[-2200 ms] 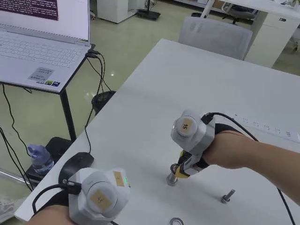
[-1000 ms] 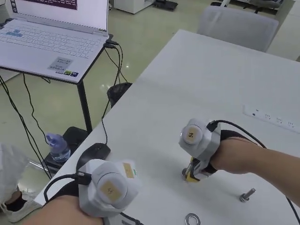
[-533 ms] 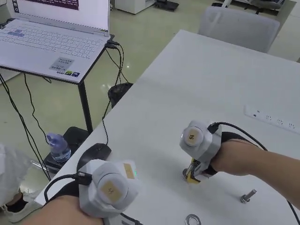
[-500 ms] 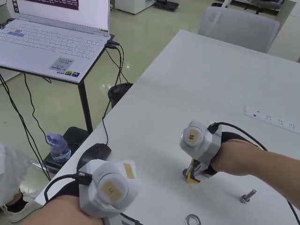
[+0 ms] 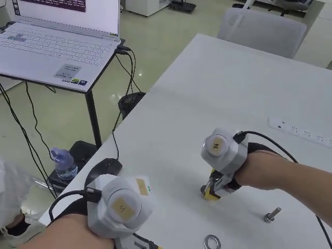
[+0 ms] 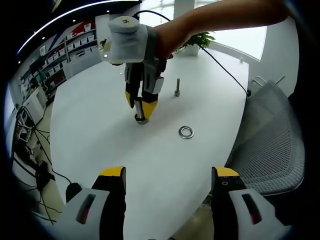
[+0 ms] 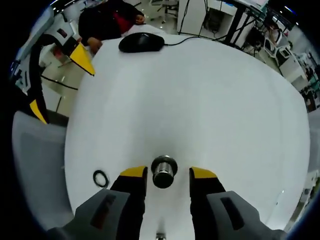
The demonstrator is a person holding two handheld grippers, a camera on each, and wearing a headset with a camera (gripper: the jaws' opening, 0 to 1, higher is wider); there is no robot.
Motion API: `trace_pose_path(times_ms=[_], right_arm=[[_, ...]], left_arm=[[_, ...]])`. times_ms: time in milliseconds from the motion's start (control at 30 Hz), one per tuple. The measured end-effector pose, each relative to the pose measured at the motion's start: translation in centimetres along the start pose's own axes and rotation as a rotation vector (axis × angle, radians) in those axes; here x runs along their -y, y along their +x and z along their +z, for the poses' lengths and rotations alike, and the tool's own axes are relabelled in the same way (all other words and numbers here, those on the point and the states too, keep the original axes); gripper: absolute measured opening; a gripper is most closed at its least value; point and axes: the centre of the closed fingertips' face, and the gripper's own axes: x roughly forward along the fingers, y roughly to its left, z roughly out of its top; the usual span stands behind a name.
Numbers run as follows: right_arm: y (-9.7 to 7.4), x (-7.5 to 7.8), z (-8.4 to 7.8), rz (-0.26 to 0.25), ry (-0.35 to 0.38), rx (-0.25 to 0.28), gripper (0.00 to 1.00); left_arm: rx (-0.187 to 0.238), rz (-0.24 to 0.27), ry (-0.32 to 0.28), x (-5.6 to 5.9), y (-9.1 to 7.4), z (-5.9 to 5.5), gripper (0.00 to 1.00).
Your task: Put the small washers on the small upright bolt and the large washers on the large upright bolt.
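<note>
Nearest, the left gripper (image 6: 169, 172) hangs over the table's (image 5: 218, 88) near edge. Its jaws are wide with nothing between them, so it looks parked, likely waiting its turn. Just ahead of its jaws and a bit to its right lies one loose washer (image 6: 186, 132), flat on the table and not on any bolt. Whether it is small or large is hard to call.

Beyond that, the right gripper (image 6: 142, 104) points straight down over the large bolt (image 7: 164, 171), which stands upright. Its jaws are narrow, one on each side of the bolt's top, with a slim gap on both sides. They are not clamping it, and no washer is visible in them. This reads as a drop-off pose, with the tips straddling the shaft so a washer would fall true. Whether washers already sit on that bolt I cannot tell.

The small bolt (image 6: 177, 87) stands upright past the right gripper, well apart from it and bare as far as visible. The next job is probably the loose washer. Farthest out, a mouse (image 7: 141, 42) sits at the table's end, and a laptop (image 5: 57, 44) sits off to the left gripper's side.
</note>
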Motion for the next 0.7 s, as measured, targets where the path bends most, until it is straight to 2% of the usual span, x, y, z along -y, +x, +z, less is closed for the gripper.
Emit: trace_pose_path(times_ms=[267, 467, 700], right_arm=[[-2.5, -0.3, 1.3, -0.003, -0.005, 0.088, 0.40], [-3.4, -0.6, 1.5, -0.023, -0.024, 0.101, 0.43], [-4.4, -2.2, 1.8, -0.027, -0.060, 0.140, 0.47]], left_arm=[[0.004, 0.003, 0.014, 0.0, -0.3, 0.5, 0.69], [0.001, 0.004, 0.029, 0.1, -0.5, 0.8, 0.69], [0.001, 0.011, 0.041, 0.2, -1.1, 1.0, 0.69]])
